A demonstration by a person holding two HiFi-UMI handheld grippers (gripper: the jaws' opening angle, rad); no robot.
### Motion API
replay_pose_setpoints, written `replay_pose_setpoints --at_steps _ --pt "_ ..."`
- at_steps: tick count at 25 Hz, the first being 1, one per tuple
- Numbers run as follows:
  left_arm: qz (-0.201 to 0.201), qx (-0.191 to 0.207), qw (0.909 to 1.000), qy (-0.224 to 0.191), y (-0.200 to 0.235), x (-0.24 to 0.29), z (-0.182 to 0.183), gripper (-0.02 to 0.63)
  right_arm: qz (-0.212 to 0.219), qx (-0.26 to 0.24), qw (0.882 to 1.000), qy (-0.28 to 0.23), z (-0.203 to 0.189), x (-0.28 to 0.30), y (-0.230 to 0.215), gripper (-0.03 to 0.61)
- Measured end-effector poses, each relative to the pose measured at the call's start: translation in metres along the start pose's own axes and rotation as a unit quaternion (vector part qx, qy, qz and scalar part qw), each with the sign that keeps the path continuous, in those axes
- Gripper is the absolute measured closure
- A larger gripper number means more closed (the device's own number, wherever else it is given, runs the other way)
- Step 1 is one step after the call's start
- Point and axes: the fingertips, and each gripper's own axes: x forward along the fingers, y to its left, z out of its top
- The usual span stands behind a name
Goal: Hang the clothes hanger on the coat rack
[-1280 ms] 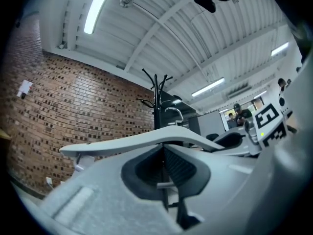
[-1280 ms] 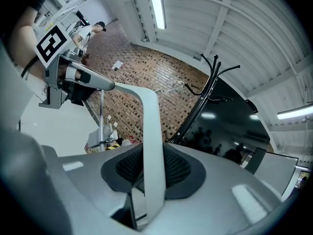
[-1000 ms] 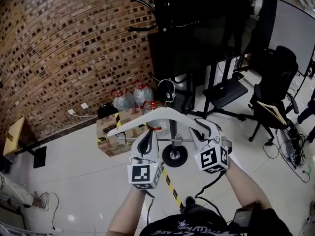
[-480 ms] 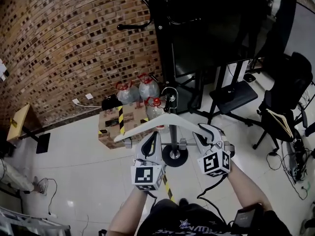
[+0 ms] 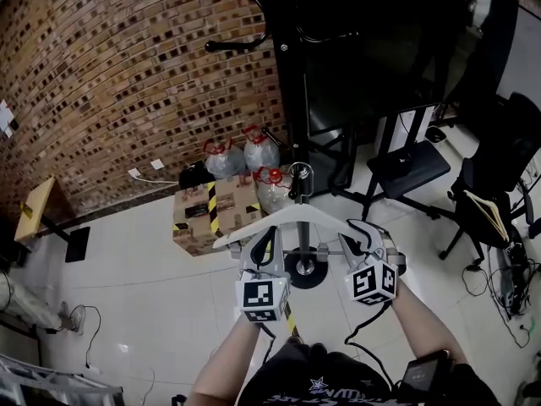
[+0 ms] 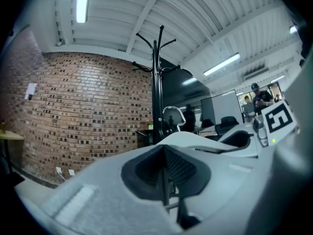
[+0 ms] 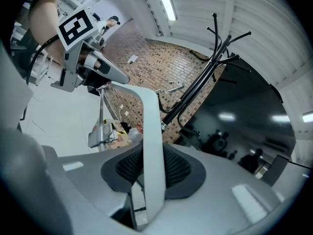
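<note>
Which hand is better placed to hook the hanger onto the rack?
Left, probably: left tongs and right tongs both grip the hanger, but left sits nearer its hook and the rack's prong.

Floor [image 5: 135, 294]: white glossy tile. Standing on it:
- rack base [image 5: 308, 273], round and black
- taped box [image 5: 210, 216], near the base on the brick-wall side
- water jugs [image 5: 258, 155], touching the box's far side
- screen stand [image 5: 404, 161] and office chair [image 5: 494, 176], right
- loose cables [image 5: 507, 284], right
- small table [image 5: 34, 214], left
</note>
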Motion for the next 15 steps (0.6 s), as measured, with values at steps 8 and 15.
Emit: replay_pose_setpoints --at_steps 8,15 --pt "-0.04 -0.002 0.999 0.018 -0.008 0.019 -0.023 0.609 0.001 -0.019 0.999 0.027 -0.02 0.026 0.009 0.469" --pt "-0.041 -0.007 0.9986 0.033 0.003 0.037 -0.05 0.609 0.001 0.009 0.999 0.041 -0.033 0.049 0.016 0.469"
